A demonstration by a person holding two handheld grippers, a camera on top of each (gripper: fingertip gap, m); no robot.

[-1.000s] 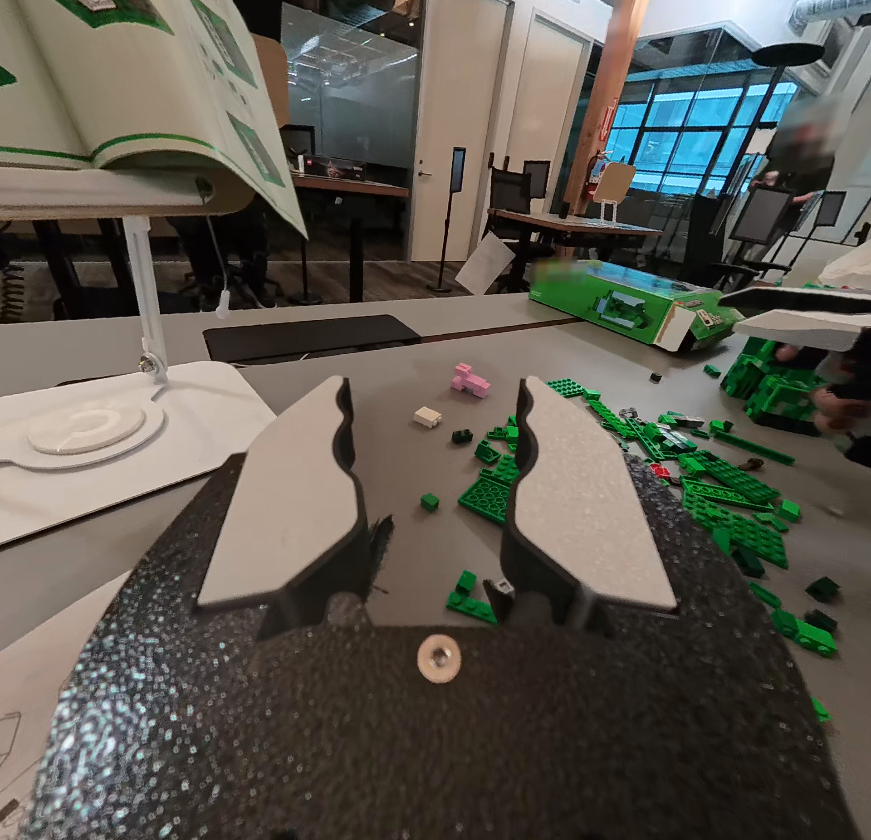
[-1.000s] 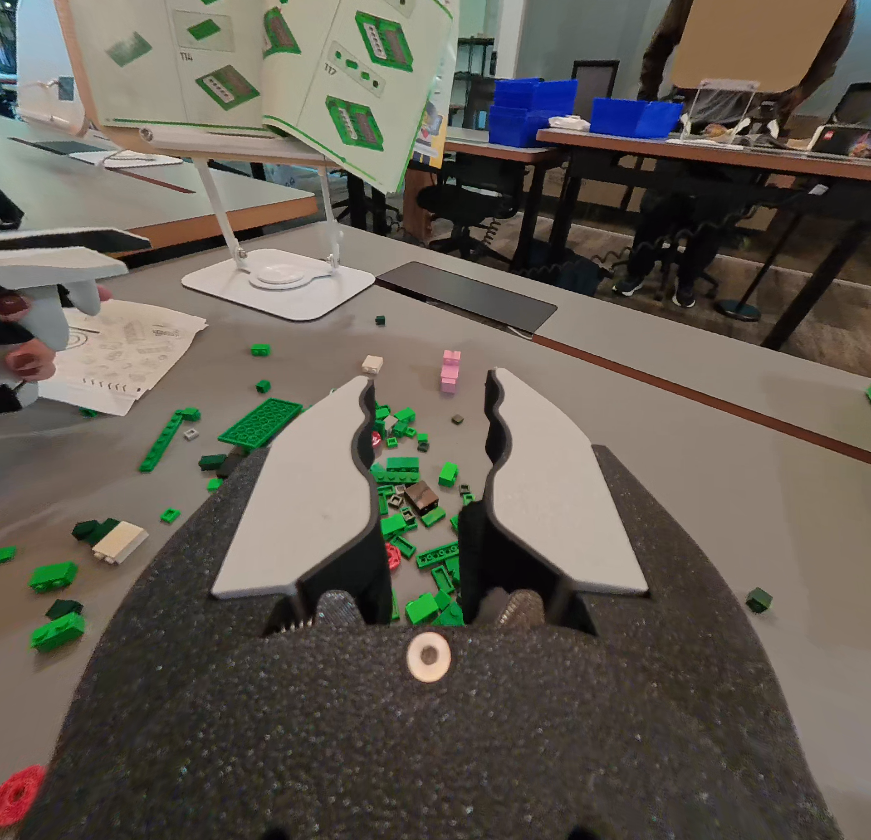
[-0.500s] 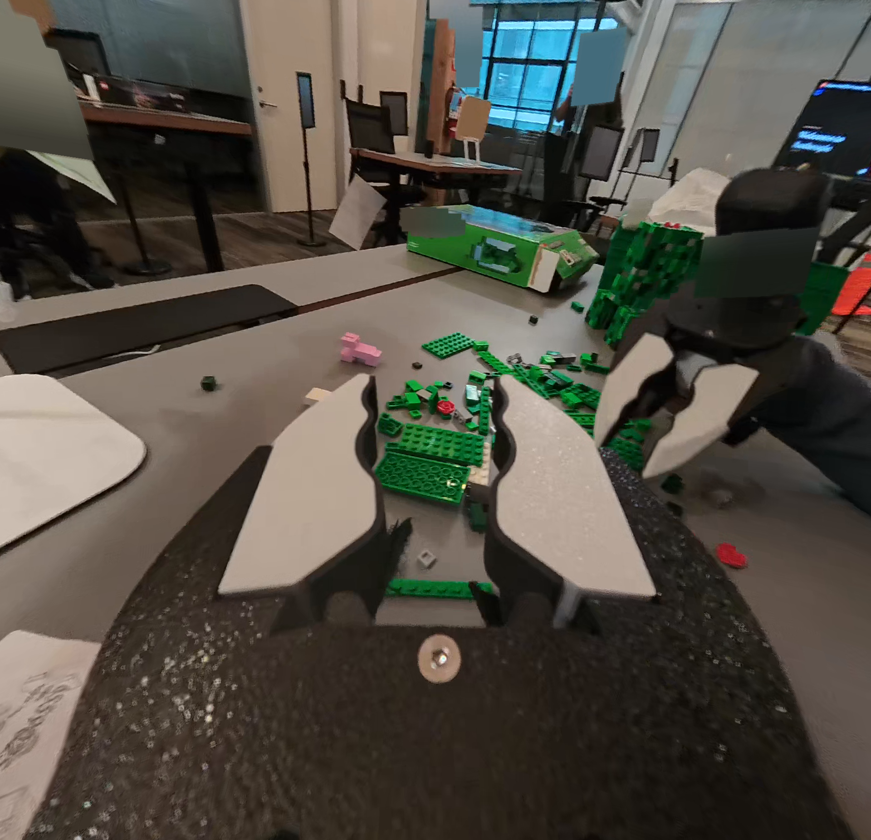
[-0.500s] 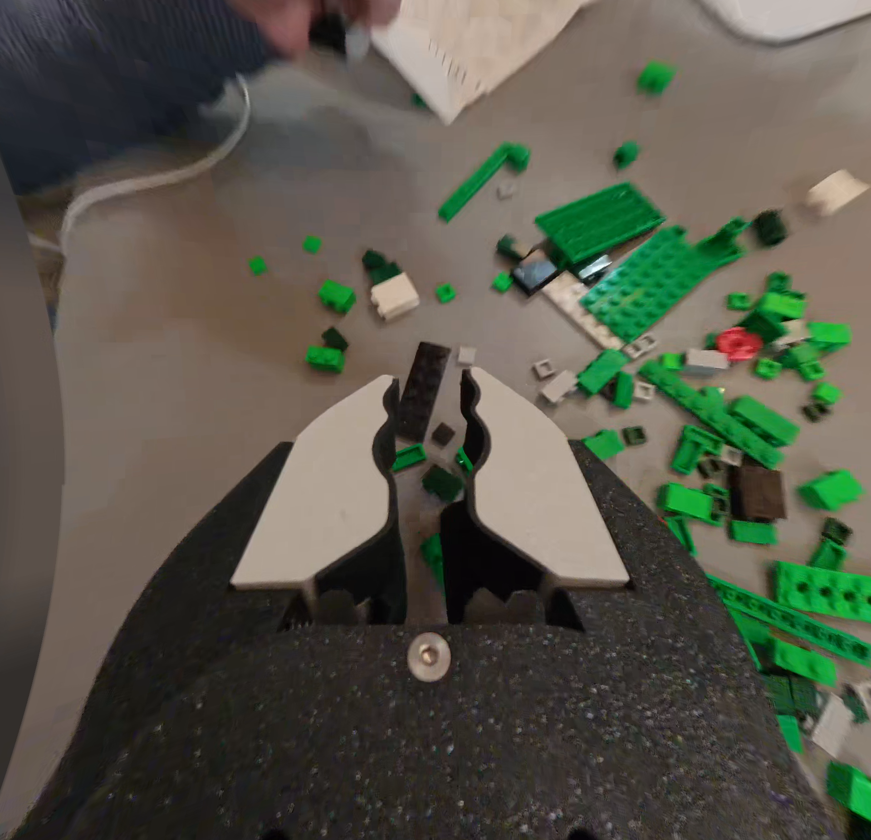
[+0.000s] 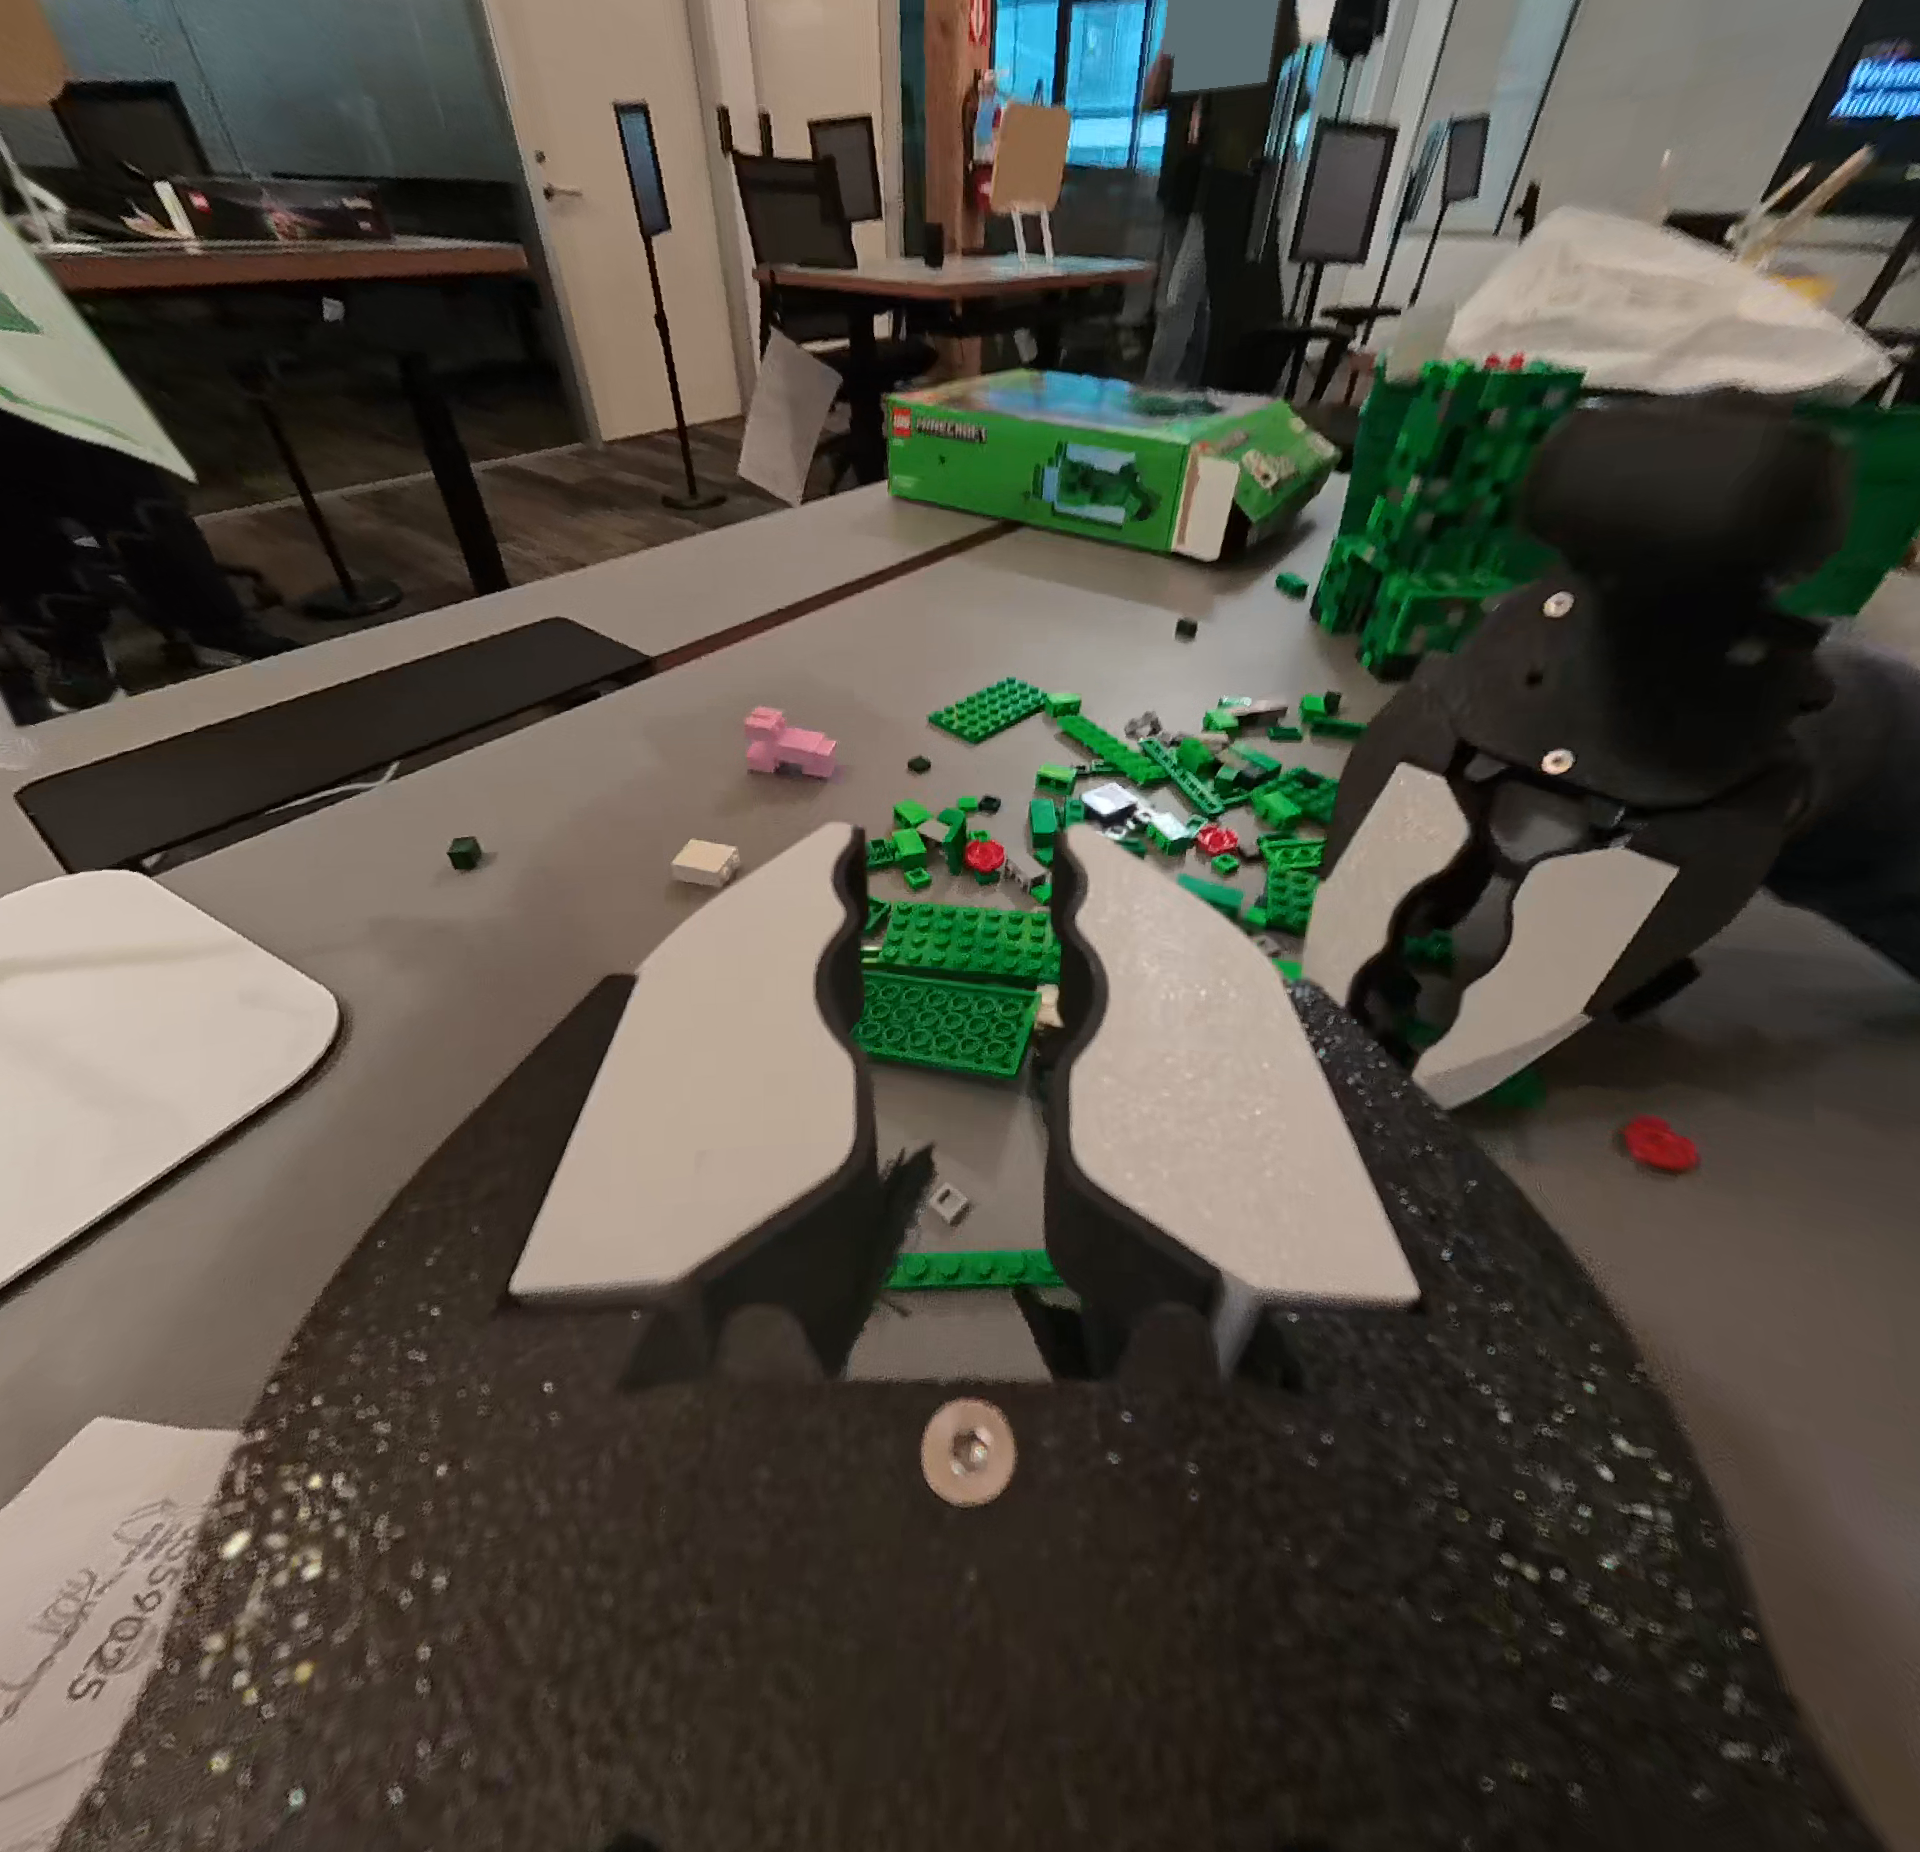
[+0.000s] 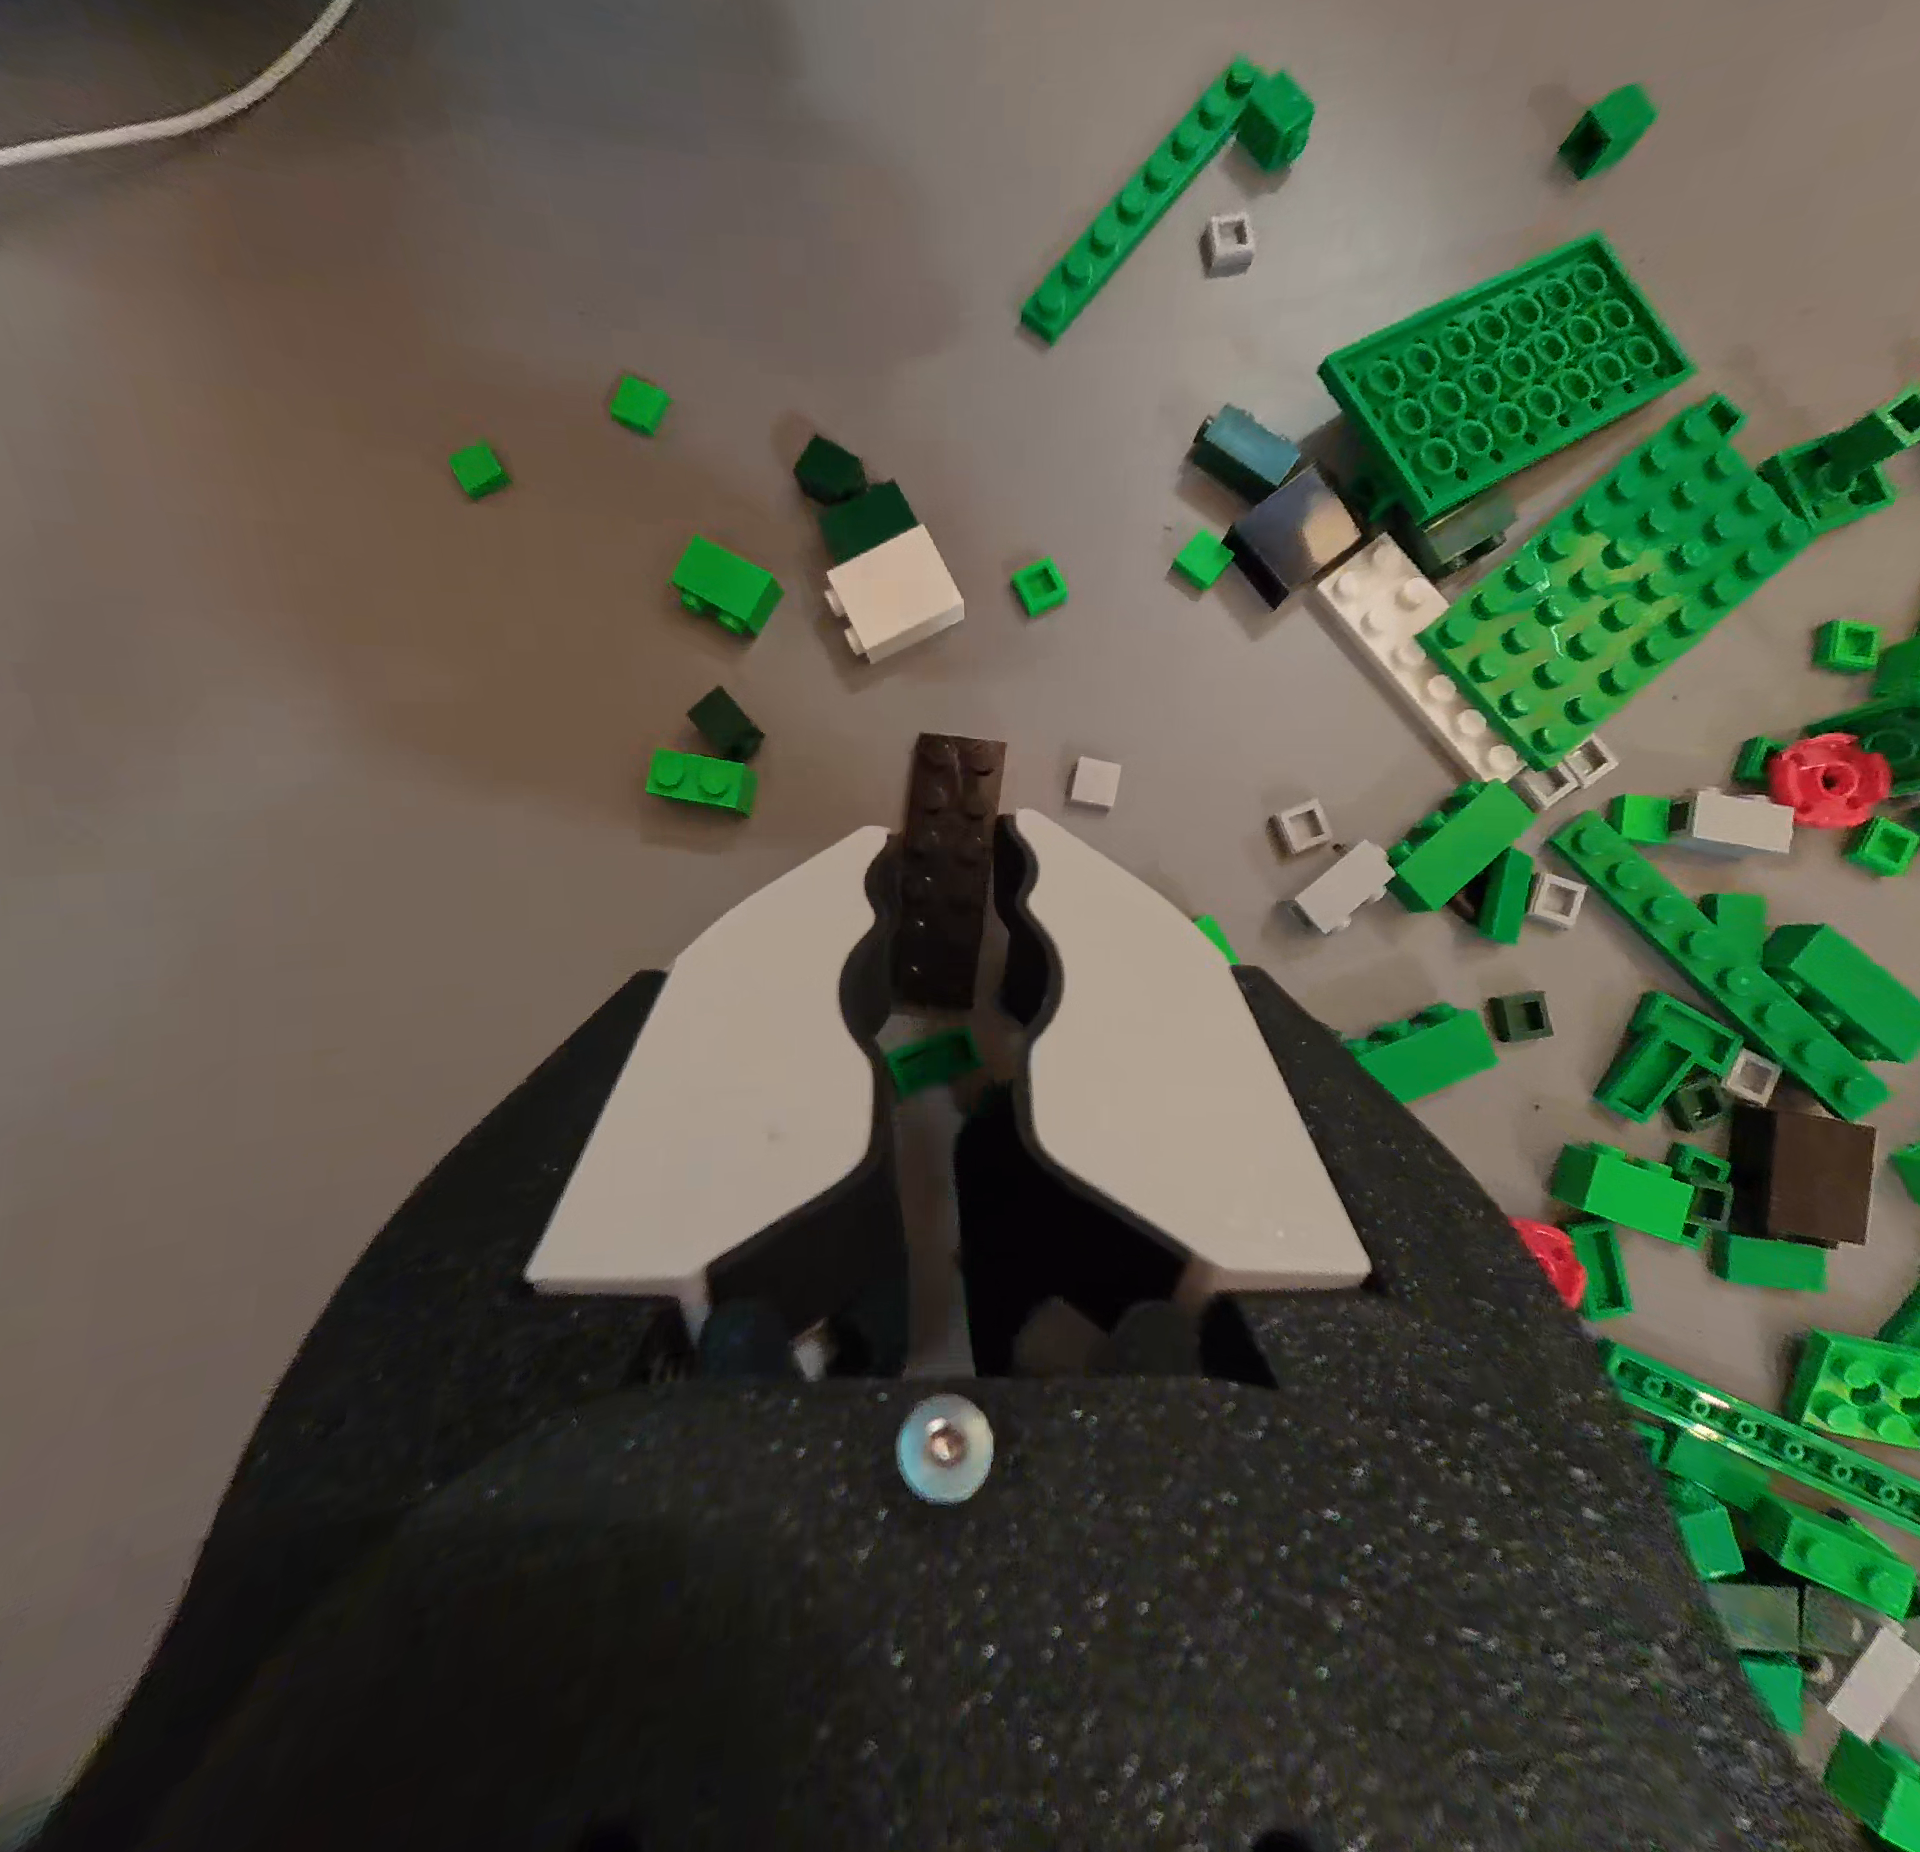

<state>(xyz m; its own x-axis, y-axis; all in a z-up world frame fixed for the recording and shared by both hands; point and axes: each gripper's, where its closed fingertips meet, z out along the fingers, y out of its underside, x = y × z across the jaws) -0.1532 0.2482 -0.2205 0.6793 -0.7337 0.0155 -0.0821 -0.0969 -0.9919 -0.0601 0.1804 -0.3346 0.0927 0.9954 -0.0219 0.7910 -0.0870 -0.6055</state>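
Here, the right gripper (image 6: 945, 836) is pointed down at the grey table (image 6: 364, 659). A black plate (image 6: 951, 867) lies between its fingers, which are nearly closed on the plate's long sides; whether they press it cannot be told. The plate looks light, stiff and smooth, so it is best held by its long sides, near the middle. A white brick (image 6: 896, 592) and small green bricks are found just past the plate. Bare table is seen left of the plate; a crowded green pile is seen to its right. The left gripper (image 5: 956, 872) is held spread and empty, above two green plates (image 5: 966, 981), with the pink pig (image 5: 787, 743) farther off.
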